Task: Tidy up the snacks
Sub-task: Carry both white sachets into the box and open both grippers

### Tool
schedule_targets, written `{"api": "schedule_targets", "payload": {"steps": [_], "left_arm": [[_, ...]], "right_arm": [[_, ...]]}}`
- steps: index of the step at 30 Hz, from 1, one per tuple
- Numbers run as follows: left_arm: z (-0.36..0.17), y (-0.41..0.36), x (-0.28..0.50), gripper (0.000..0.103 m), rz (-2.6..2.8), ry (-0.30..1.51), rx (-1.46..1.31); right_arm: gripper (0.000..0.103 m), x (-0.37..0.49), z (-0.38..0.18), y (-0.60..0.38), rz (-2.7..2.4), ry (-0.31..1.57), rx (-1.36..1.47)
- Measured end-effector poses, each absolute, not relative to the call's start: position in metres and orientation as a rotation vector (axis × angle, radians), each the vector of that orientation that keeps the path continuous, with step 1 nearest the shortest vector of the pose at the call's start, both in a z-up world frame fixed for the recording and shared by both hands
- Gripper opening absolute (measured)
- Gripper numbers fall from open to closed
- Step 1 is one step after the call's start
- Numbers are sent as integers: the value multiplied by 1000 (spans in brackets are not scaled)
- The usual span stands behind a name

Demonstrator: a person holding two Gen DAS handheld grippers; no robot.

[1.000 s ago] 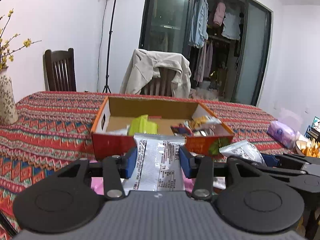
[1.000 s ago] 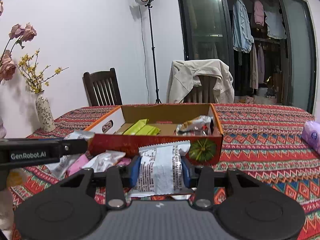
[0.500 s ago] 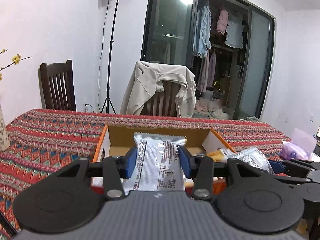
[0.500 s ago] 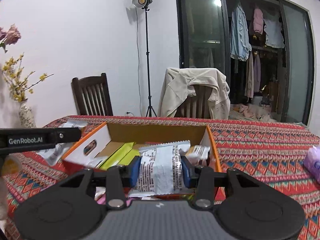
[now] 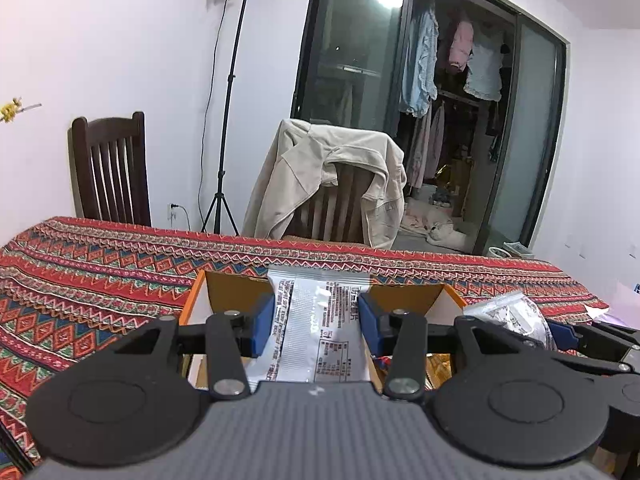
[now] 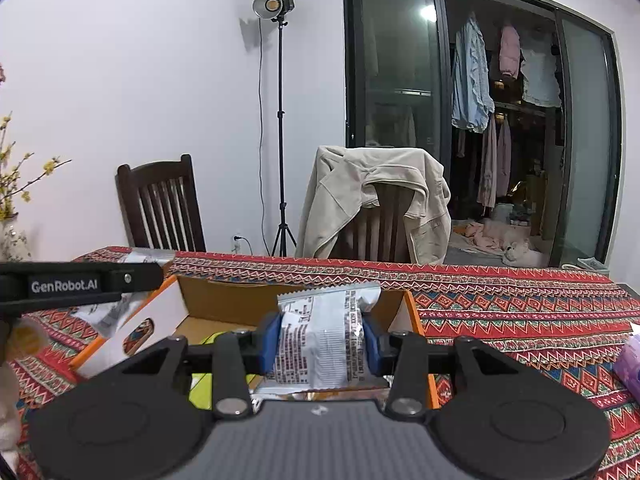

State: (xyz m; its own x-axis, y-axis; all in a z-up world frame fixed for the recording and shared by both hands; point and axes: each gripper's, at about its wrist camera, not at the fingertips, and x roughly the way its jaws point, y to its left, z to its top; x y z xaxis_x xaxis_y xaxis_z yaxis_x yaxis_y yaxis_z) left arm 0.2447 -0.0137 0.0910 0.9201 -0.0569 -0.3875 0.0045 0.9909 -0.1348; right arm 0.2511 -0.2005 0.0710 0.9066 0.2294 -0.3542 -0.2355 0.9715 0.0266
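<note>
My left gripper [image 5: 316, 322] is shut on a silver snack packet [image 5: 316, 312] and holds it over the near part of the open orange cardboard box [image 5: 224, 292]. My right gripper [image 6: 320, 338] is shut on a second silver snack packet [image 6: 326, 336], also above the box [image 6: 224, 300]. A yellow-green packet [image 6: 202, 392] lies inside the box. The right gripper and its packet [image 5: 516, 316] show at the right of the left wrist view. The left gripper arm [image 6: 80, 284] shows at the left of the right wrist view.
The box stands on a table with a red patterned cloth [image 6: 500, 312]. Two chairs stand behind the table, one [image 6: 380, 208] draped with a beige jacket. A light stand [image 6: 280, 120] is by the wall. A purple pack [image 6: 630, 364] lies at right.
Both grippers have risen and moved forward over the box, each still holding its packet. The box now sits lower and closer in both views.
</note>
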Motion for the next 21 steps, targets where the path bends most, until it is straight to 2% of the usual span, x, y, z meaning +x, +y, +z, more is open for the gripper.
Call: {"api": "schedule_targets", "payload": {"steps": [21], "left_arm": [[48, 5, 289, 45, 25, 460, -157]], "right_arm": [[41, 290, 36, -211, 232, 370, 7]]}}
